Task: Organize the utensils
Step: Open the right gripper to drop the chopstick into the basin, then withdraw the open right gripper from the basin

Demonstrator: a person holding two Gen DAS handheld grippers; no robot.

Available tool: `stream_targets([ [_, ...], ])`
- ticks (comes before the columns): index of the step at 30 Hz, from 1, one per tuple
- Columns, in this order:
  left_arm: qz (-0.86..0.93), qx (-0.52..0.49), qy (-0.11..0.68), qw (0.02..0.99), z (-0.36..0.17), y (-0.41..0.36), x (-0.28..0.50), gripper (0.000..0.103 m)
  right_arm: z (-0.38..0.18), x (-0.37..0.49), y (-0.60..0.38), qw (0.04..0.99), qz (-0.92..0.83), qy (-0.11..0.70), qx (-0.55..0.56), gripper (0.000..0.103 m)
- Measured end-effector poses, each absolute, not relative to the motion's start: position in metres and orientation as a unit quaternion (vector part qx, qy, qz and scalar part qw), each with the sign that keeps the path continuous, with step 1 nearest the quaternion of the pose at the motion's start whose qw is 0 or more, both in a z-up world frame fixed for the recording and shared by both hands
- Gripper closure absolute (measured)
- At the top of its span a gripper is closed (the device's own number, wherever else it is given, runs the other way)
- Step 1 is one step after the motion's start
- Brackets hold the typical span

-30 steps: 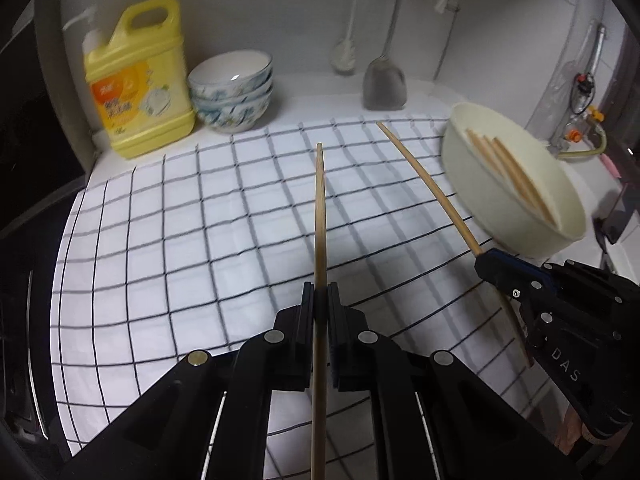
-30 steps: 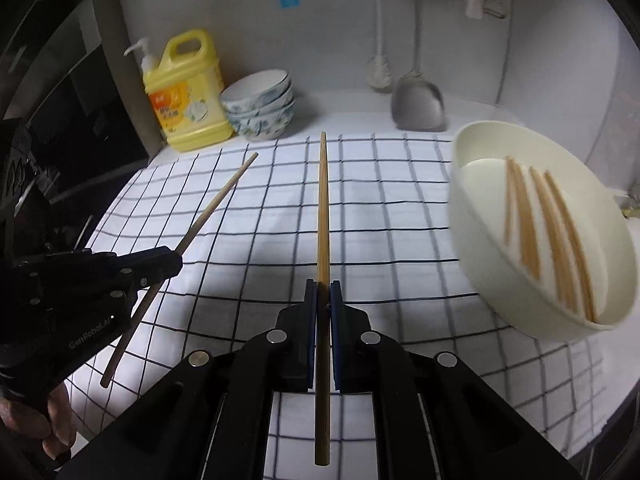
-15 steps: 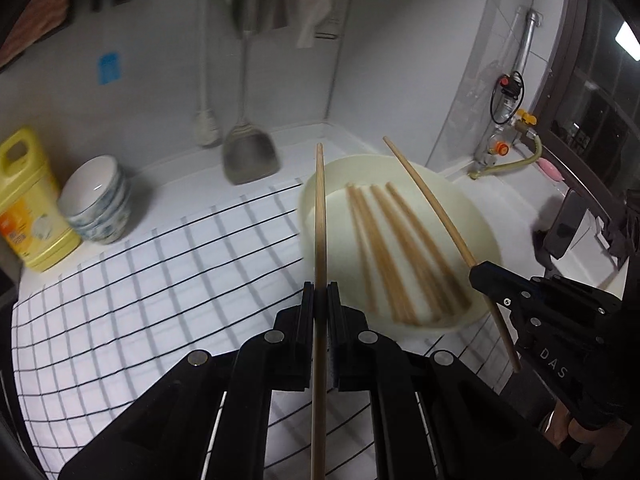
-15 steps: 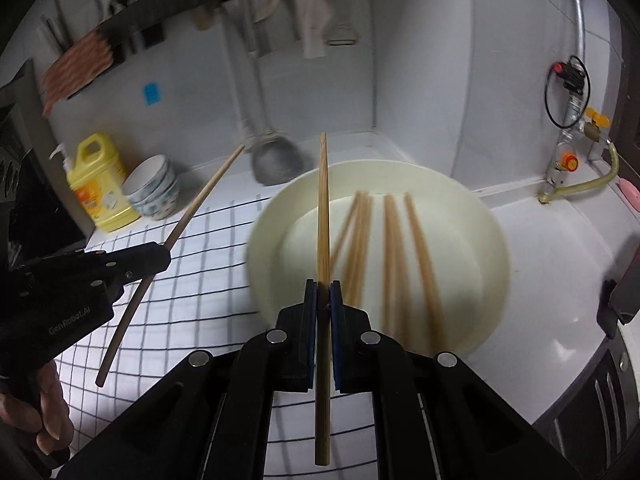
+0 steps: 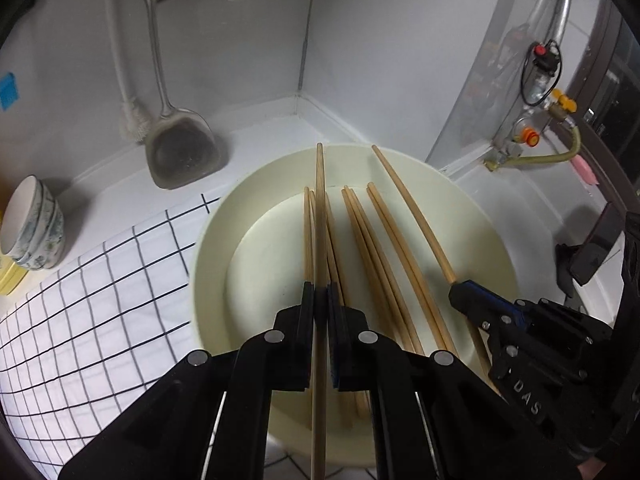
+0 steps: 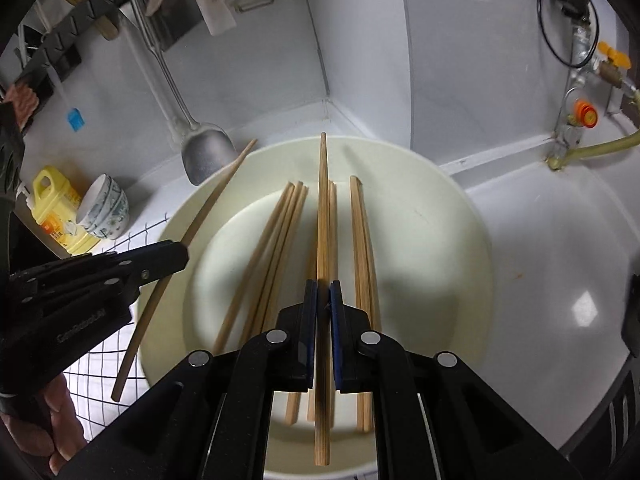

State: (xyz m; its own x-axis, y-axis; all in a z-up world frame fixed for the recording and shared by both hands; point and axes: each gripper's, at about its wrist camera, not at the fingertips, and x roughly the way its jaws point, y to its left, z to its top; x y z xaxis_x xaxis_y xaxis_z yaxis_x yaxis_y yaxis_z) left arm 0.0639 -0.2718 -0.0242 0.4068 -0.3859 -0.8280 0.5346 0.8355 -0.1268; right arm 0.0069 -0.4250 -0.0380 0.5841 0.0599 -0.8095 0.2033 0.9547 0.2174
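Observation:
A cream round bowl [image 5: 216, 248] [image 6: 452, 240] sits on the white counter with several wooden chopsticks [image 5: 372, 248] [image 6: 280, 232] lying in it. My left gripper [image 5: 320, 292] is shut on one chopstick [image 5: 319, 208] and holds it over the bowl, pointing away. My right gripper [image 6: 323, 286] is shut on another chopstick [image 6: 322, 208], also over the bowl. Each gripper shows in the other's view, the right one [image 5: 460, 294] at the bowl's right side and the left one [image 6: 178, 254] at its left rim.
A black-and-white checked cloth [image 5: 92, 304] lies left of the bowl. Stacked patterned bowls [image 5: 32, 228] and a yellow detergent jug [image 6: 52, 208] stand at the far left. A metal spatula [image 5: 180, 148] and a brush hang on the wall. Gas pipe fittings [image 5: 536, 120] are at the right.
Both grippers have swung right from over the checked cloth to over the cream bowl, each still holding its chopstick. The bowl now fills the middle of both views.

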Motion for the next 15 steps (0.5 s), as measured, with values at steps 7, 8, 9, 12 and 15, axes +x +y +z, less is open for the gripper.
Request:
stream_targets([
  [7, -0.273, 0.08, 0.489, 0.825, -0.04, -0.282, 0.082, 0.096, -0.048, 0.021, -0.426, 0.871, -0.045, 0.467, 0.146, 0.097],
  [8, -0.273, 0.083, 0.491, 0.823, -0.041, -0.285, 0.084, 0.096, -0.049, 0.023, -0.426, 0.87, -0.046, 0.468, 0.148, 0.097],
  [9, -0.269, 0.087, 0.494, 0.822, -0.042, -0.285, 0.085, 0.095, -0.05, 0.024, -0.427, 0.869, -0.048, 0.469, 0.151, 0.097],
  [12, -0.251, 0.089, 0.495, 0.827, -0.04, -0.28, 0.088, 0.065, -0.05, 0.025, -0.43, 0.866, -0.053, 0.472, 0.156, 0.085],
  [15, -0.221, 0.086, 0.476, 0.847, -0.03, -0.266, 0.087, 0.017, -0.043, 0.02, -0.433, 0.871, -0.073, 0.463, 0.147, 0.062],
])
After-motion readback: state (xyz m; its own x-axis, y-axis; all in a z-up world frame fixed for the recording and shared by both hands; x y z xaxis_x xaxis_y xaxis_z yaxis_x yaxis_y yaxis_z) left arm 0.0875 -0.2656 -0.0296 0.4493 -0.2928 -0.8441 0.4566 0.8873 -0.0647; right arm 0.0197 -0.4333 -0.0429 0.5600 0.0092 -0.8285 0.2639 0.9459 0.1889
